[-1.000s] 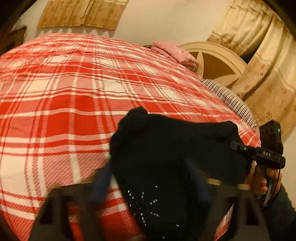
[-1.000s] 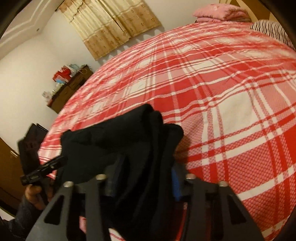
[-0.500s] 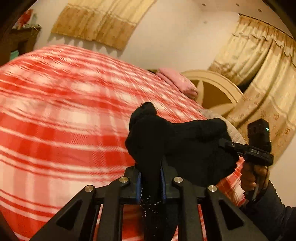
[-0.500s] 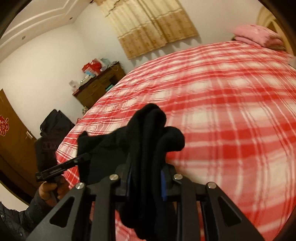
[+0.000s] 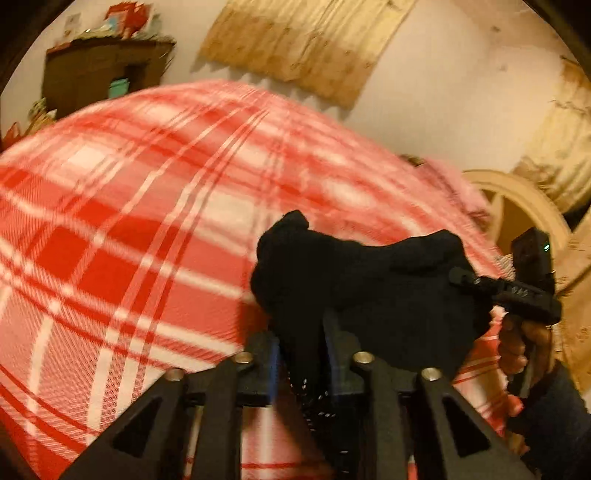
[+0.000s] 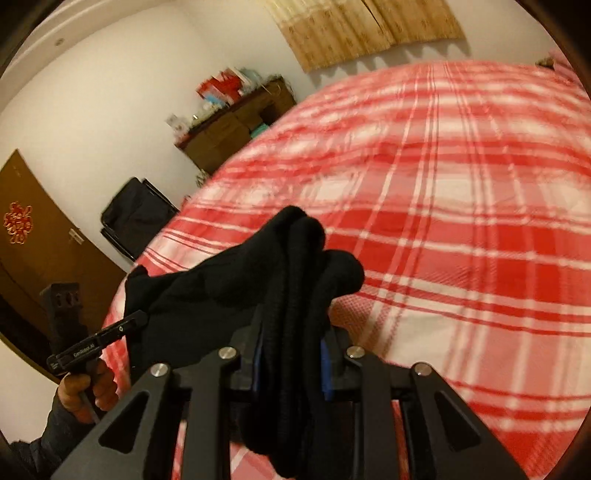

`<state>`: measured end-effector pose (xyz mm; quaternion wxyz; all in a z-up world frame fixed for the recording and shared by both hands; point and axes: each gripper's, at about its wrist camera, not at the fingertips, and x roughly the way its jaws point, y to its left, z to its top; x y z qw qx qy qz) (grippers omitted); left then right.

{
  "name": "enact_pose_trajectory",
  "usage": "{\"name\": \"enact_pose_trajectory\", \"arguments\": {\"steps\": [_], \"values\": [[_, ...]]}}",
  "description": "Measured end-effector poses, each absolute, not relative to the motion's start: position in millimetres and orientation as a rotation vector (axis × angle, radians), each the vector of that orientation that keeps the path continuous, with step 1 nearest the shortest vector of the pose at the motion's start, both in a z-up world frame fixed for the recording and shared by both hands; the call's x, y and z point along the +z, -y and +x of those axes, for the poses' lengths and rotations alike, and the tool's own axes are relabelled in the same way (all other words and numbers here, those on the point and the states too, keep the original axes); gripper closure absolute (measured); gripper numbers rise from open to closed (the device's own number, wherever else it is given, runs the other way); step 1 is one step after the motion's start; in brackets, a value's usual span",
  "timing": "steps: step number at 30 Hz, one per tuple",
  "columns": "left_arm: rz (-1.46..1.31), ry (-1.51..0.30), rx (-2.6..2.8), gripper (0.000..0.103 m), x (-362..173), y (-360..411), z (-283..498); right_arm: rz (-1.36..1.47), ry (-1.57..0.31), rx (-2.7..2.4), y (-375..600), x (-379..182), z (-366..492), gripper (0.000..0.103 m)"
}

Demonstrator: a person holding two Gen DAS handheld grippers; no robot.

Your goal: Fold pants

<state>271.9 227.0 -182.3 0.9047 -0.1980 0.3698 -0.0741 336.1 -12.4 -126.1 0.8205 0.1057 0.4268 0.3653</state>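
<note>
- Black pants (image 5: 369, 295), soft and thick, bunched up and held in the air over a red and white checked bed cover (image 5: 129, 240).
- Left claw (image 5: 301, 354) with a fold of the pants between its blue pads. Jaws just been opening a bit, cloth still sitting between them, looks pinched.
- Tiny shiny dots on the cloth hanging down just under that claw.
- Right claw (image 6: 291, 343) squeezed on a fat roll of the same pants, with cloth poking out past the tips and more drooping below.
- Seen from the left claw: other claw off to the right side, in a hand (image 5: 524, 343), pants stretched between the two.
- Seen from the right claw: other claw low on the left side, cloth running over to it.
- Ahead of both claws: only bed cover, nothing lying on it nearby.
- Far past the claws: brown cabinet (image 6: 236, 125) and yellow curtains (image 6: 362, 29) by the wall.
- Not folded yet, probably. Pants all crumpled, not flat, not neat.
- Left to do, by the look of it: lay pants on the bed, smooth them out, fold leg on leg, then fold in half.
</note>
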Motion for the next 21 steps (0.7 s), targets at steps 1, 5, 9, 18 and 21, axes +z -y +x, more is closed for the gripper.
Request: {"name": "enact_pose_trajectory", "arguments": {"steps": [1,5,9,18,21], "values": [[-0.413,-0.759,-0.135,0.06,-188,-228,271,0.229,-0.931,0.769,10,-135,342,0.074],[-0.343,-0.748,-0.101,0.057,-185,-215,269,0.241,-0.965,0.674,22,-158,353,0.048],[-0.348,-0.75,-0.082,0.056,-185,-217,269,0.264,-0.953,0.683,36,-160,353,0.047],[-0.283,-0.749,-0.007,0.046,-181,-210,263,0.26,-0.949,0.626,53,-156,345,0.042],[-0.28,-0.747,0.003,0.045,-181,-211,258,0.245,-0.949,0.608,51,-154,343,0.041]]}}
